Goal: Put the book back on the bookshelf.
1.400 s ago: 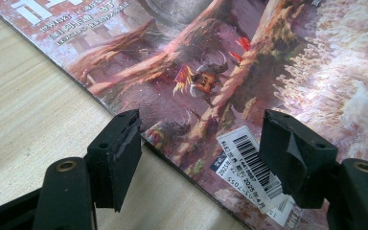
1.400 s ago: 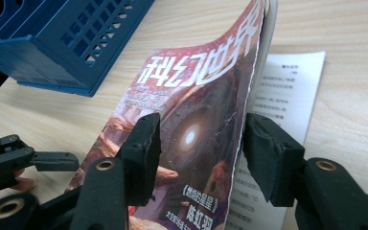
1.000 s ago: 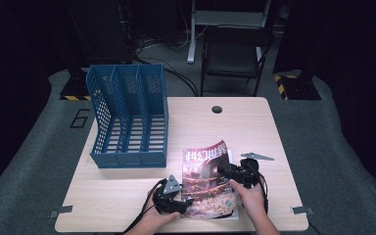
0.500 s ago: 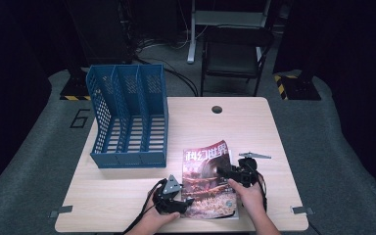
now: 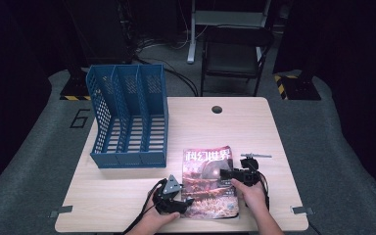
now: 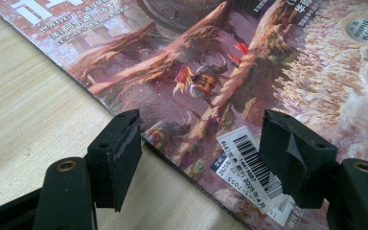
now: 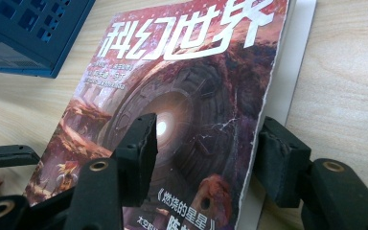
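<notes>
A magazine with a reddish science-fiction cover lies near the table's front edge. My left gripper is at its lower left corner. In the left gripper view the left gripper stands open, one jaw over the bare table, the other above the barcode label. My right gripper is at the magazine's right edge. In the right gripper view the right gripper straddles that edge of the magazine. Its jaws have just been opening, and the pads do not press on the cover.
A blue three-slot file rack stands at the table's back left, and its corner shows in the right gripper view. A round cable hole sits at the table's far edge. A dark chair stands behind the table.
The right gripper has sunk slightly toward the table at the magazine's right edge. The left gripper and the rack have kept still.
</notes>
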A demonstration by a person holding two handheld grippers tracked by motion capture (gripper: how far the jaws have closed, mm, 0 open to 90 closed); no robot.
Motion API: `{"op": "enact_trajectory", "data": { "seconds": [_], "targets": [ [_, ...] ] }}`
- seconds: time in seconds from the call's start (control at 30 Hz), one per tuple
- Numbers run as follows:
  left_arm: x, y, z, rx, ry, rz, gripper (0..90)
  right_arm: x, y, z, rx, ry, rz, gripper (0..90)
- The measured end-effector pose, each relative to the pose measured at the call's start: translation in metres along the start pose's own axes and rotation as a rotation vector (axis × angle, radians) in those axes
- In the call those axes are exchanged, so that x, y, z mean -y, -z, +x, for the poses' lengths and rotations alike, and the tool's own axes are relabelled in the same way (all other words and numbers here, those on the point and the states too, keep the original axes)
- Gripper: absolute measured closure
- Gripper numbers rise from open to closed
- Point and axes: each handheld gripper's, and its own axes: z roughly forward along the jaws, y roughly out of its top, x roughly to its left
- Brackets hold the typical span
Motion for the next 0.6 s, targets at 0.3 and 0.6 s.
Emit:
{"op": "enact_trajectory", "data": {
  "seconds": [0.3, 0.6],
  "targets": [
    [0.0000, 0.0000, 0.0000, 0.001, 0.000, 0.000, 31.0, -0.0005, 0.0006, 0.0021, -0.021, 0.002, 0.030, 43.3],
    [0.0000, 0.0001, 0.0001, 0.001, 0.000, 0.000, 31.0, 0.0003, 0.0036, 0.0057, -0.014, 0.028, 0.075, 53.1]
  ]
}}
